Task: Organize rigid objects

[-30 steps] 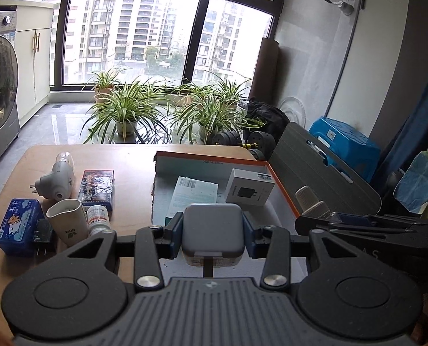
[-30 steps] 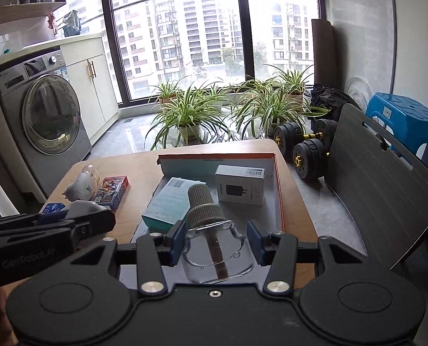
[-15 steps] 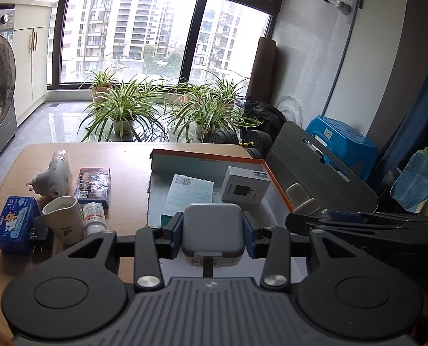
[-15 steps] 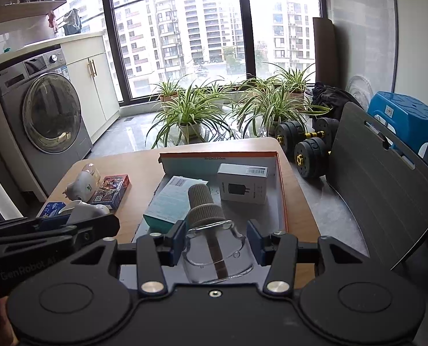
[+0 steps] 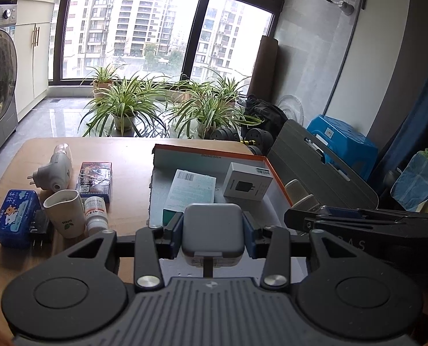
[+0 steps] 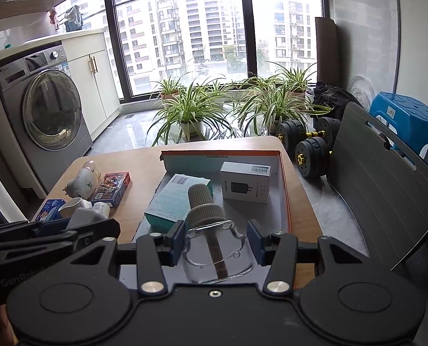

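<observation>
My left gripper (image 5: 213, 230) is shut on a grey rounded case (image 5: 212, 225), held over the near end of the orange-rimmed cardboard box (image 5: 208, 155). In the right wrist view my right gripper (image 6: 215, 240) is shut on a clear glass bottle (image 6: 218, 255) with a beige ribbed cap (image 6: 201, 201), also above that box (image 6: 222, 153). Each gripper shows in the other's view: the right gripper (image 5: 306, 220) beside me on the right, the left gripper (image 6: 98, 229) on the left. A teal box (image 5: 191, 190) and a white charger box (image 5: 248, 184) lie in the cardboard box.
Left of the box on the wooden table (image 5: 127, 155) sit a white plug-in device (image 5: 55, 170), a card box (image 5: 94, 177), a blue tin (image 5: 15, 219), a white cup (image 5: 65, 213) and a pill bottle (image 5: 96, 212). A grey chair back (image 5: 314, 167) stands to the right.
</observation>
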The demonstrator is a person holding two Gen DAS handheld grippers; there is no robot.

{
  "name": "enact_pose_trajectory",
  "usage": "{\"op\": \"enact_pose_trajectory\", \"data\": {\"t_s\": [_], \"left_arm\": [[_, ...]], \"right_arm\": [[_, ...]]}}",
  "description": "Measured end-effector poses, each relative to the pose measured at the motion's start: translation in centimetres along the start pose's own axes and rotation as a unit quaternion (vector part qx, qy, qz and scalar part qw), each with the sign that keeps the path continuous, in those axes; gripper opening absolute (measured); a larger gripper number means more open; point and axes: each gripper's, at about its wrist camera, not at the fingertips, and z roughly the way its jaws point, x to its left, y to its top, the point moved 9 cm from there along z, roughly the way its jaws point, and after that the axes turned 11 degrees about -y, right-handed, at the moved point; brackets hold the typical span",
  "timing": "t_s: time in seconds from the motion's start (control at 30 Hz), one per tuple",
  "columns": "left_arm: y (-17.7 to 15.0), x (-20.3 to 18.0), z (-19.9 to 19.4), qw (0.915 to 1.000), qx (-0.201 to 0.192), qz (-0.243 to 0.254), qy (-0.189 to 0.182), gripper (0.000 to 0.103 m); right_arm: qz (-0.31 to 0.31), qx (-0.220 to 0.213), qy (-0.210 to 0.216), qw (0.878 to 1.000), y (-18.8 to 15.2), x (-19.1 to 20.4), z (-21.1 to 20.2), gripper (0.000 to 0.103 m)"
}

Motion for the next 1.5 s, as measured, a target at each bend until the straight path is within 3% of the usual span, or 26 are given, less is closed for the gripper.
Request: {"op": "enact_pose_trajectory", "data": {"t_s": [1.5], "left_arm": [[-0.4,0.3,0.6,0.9999,0.01,-0.003,-0.007,0.042]], "right_arm": [[-0.012,0.01,0.002,1.0,-0.2,1.2,1.0,0.057]]}}
